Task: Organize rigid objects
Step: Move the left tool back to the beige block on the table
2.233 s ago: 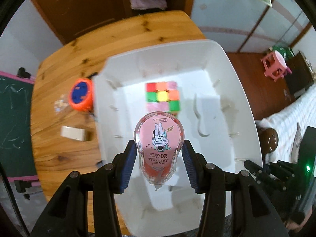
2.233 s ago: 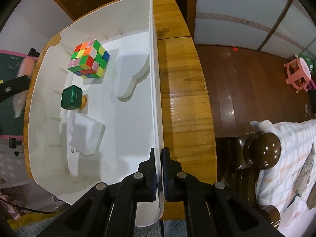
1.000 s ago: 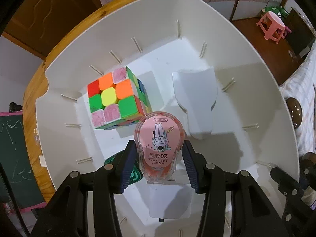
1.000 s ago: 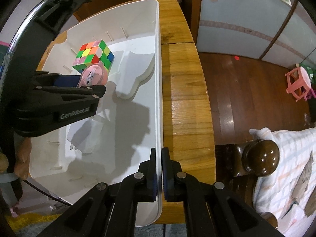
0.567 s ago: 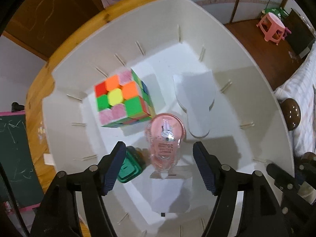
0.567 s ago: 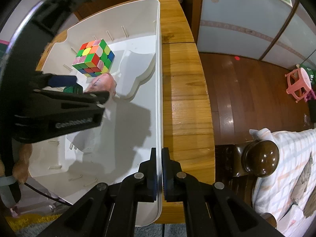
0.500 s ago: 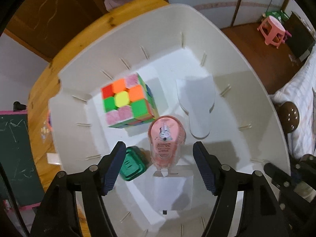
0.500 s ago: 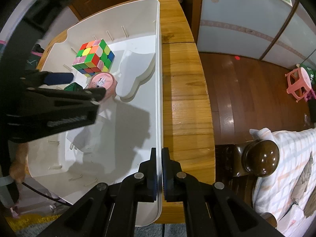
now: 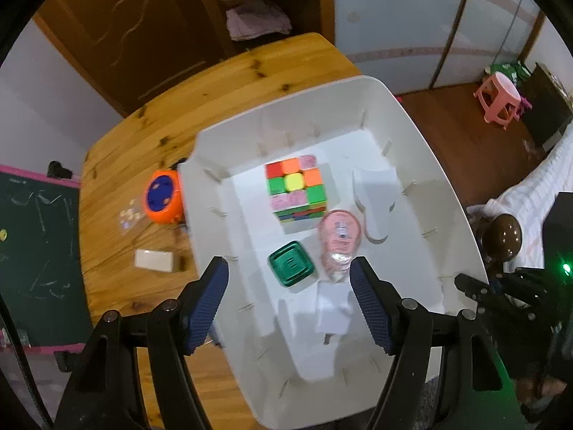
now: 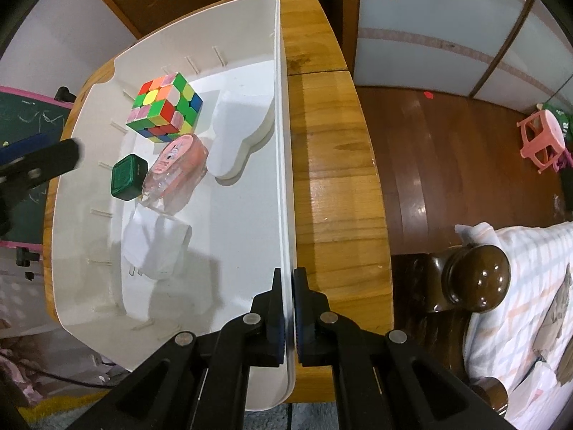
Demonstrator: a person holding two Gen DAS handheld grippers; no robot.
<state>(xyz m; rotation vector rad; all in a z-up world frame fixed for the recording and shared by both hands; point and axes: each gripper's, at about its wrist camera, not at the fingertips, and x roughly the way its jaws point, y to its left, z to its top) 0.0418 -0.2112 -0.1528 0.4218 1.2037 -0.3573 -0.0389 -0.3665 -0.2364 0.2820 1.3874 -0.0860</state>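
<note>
A white bin (image 9: 426,165) (image 10: 82,165) on the wooden table holds a colour cube (image 9: 295,188) (image 10: 164,107), a pink tape dispenser (image 9: 338,240) (image 10: 177,168), a green square box (image 9: 292,265) (image 10: 127,175), a white charger block (image 9: 331,313) (image 10: 155,243) and a white paddle-shaped piece (image 9: 372,200) (image 10: 240,132). My left gripper (image 9: 290,304) hangs open above the bin with nothing between its fingers. My right gripper (image 10: 289,313) is shut on the bin's right wall.
On the table (image 9: 118,286) left of the bin lie an orange and blue round toy (image 9: 163,197) and a small white block (image 9: 155,259). A green chalkboard (image 9: 32,261) stands at the far left. A bed post (image 10: 476,279) and wooden floor (image 10: 447,150) lie to the right.
My left gripper opened and let the pink tape dispenser drop beside the cube, then rose away from the bin. The right gripper kept its hold on the bin wall.
</note>
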